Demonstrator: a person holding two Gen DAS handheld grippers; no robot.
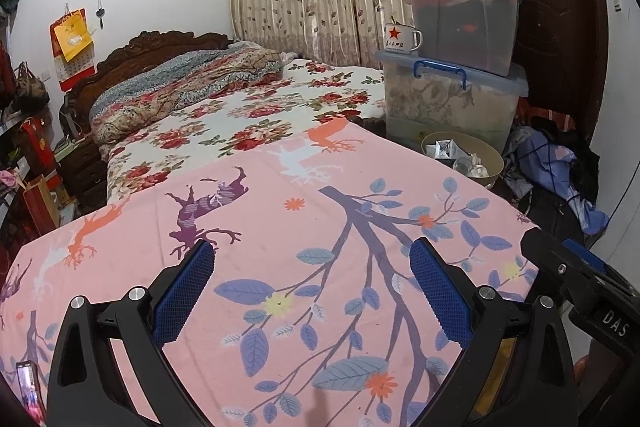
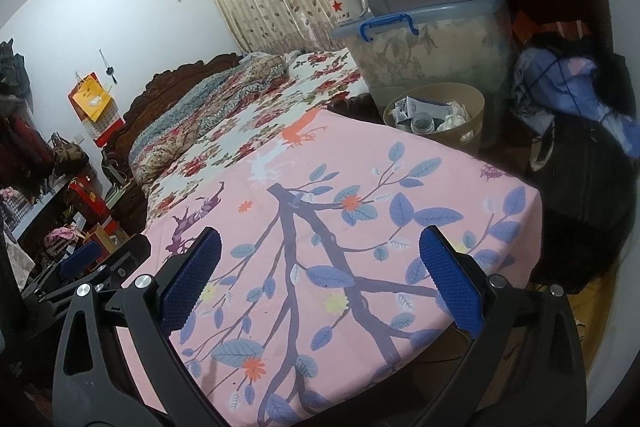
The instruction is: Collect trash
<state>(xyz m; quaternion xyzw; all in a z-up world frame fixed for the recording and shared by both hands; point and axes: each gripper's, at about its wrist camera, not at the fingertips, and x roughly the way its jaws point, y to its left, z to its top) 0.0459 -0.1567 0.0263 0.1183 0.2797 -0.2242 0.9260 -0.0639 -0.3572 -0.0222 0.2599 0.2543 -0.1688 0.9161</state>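
A tan round waste bin stands on the floor past the far right corner of the pink-clothed table. It holds a crumpled carton, a clear jar and white paper scraps. My left gripper hovers open over the near part of the cloth, nothing between its blue pads. My right gripper is open too, over the same cloth, and shows at the right edge of the left wrist view. No loose trash shows on the cloth.
Stacked clear storage boxes with an enamel mug stand behind the bin. A floral-covered bed lies beyond the table. Clothes and bags pile at the right; shelves with clutter fill the left.
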